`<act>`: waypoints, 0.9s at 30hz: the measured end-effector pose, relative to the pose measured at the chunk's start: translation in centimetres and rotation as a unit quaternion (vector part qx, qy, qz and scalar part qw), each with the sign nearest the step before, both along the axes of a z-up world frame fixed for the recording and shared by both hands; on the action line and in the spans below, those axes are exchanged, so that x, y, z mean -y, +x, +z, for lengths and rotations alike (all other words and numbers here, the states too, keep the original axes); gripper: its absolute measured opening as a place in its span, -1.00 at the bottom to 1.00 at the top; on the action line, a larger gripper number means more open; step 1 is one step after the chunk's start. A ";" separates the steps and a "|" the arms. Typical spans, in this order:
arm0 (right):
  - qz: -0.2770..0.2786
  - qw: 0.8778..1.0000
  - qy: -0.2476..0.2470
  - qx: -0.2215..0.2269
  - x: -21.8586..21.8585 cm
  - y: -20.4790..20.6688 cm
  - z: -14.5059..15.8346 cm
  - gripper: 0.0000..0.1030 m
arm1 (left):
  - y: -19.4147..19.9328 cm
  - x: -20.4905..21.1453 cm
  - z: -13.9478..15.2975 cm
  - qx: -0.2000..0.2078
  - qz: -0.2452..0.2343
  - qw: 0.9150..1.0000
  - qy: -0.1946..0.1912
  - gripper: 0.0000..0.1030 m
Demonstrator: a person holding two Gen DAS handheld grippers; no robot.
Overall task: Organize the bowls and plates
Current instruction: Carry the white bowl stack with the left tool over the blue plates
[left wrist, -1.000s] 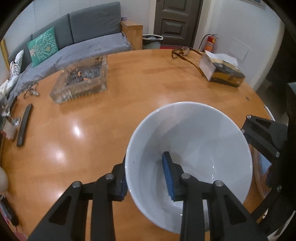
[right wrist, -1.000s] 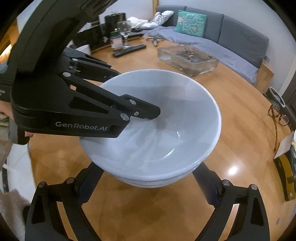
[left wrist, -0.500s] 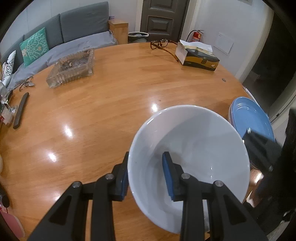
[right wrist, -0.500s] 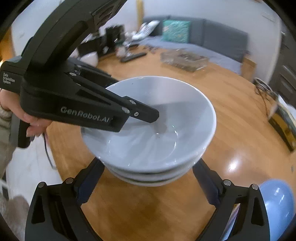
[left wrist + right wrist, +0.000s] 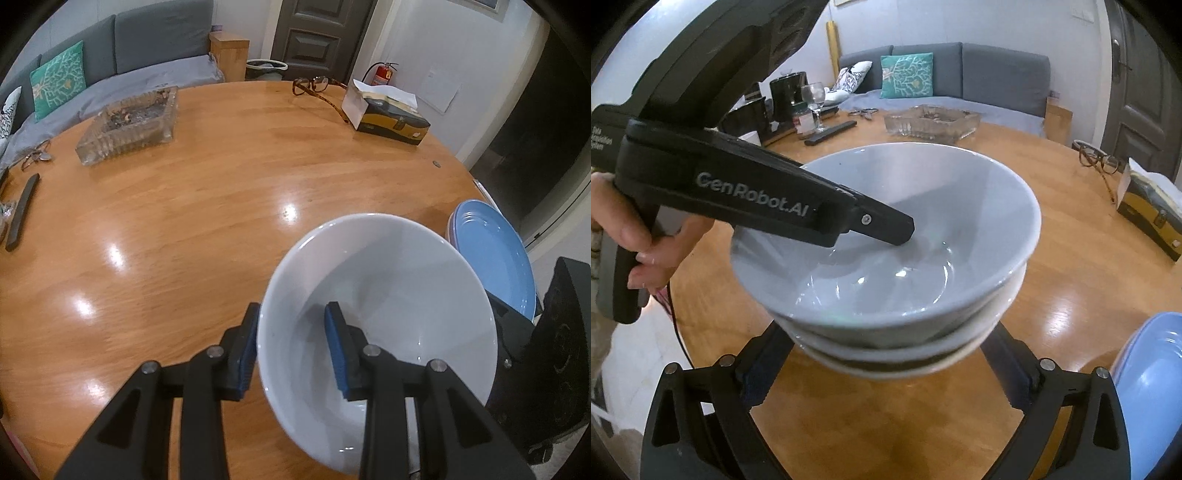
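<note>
A: Where does the white bowl (image 5: 391, 317) sit relative to the left claw (image 5: 291, 350)?

B: Right in its bite; in the left wrist view one blue pad (image 5: 338, 350) lies inside the bowl and the other outside the wall, so the left claw is nearly closed and clamped on the near rim, lower centre of the frame; the bowl spreads away from it toward the right.

A: And the right claw (image 5: 886, 373)?

B: In the right wrist view it stands wide, its jaws having just been opening; the fingers straddle the stack of white bowls (image 5: 897, 354) at lower centre, one low on each side, and I see neither pad pressing, so it holds nothing; the top bowl rests nested in that stack.

A: So what does the next move turn on?

B: My judgement: the stack lies straight ahead between the right claw's fingers, while the left claw enters from the left of that frame, tip down inside the bowl; the left is the one in contact, so letting go falls to it.

A: Anything near?

B: The blue plate (image 5: 1152, 387) lies at the lower right, just beside the stack on the desk (image 5: 221, 206); the glass ashtray (image 5: 129, 125) is well apart, upper left in the left wrist view.
</note>
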State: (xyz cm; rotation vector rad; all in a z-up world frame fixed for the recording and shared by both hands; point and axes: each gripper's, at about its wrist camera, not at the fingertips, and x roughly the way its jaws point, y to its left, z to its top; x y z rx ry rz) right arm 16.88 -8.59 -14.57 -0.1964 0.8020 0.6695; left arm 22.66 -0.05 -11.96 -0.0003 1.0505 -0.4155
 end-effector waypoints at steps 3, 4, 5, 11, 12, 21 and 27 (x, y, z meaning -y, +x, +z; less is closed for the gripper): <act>0.003 1.000 0.002 -0.004 0.0 0.4 -0.3 0.93 | 0.2 0.0 -0.1 0.002 -0.001 1.000 -0.002 -0.39; 0.004 1.000 0.005 -0.007 -0.1 0.8 -0.4 0.94 | 0.2 0.0 -0.1 0.003 -0.001 1.000 -0.003 -0.38; 0.004 1.000 0.007 -0.009 -0.1 1.0 -0.5 0.95 | 0.3 0.0 -0.1 0.005 0.000 1.000 -0.003 -0.38; 0.007 1.000 0.000 -0.014 -1.0 2.2 -1.0 0.98 | 0.4 0.2 -0.1 0.006 0.002 1.000 -0.001 -0.37; 0.007 1.000 0.001 -0.015 -1.1 2.3 -1.1 0.98 | 0.4 0.2 -0.1 0.006 0.002 1.000 -0.001 -0.37; 0.012 1.000 0.003 -0.016 -1.2 2.4 -1.2 0.97 | -0.3 0.5 0.2 0.018 0.012 1.000 0.005 -0.37; 0.010 1.000 0.010 0.018 -0.6 1.2 0.3 0.97 | -1.6 0.9 2.3 0.045 0.017 0.999 0.006 -0.36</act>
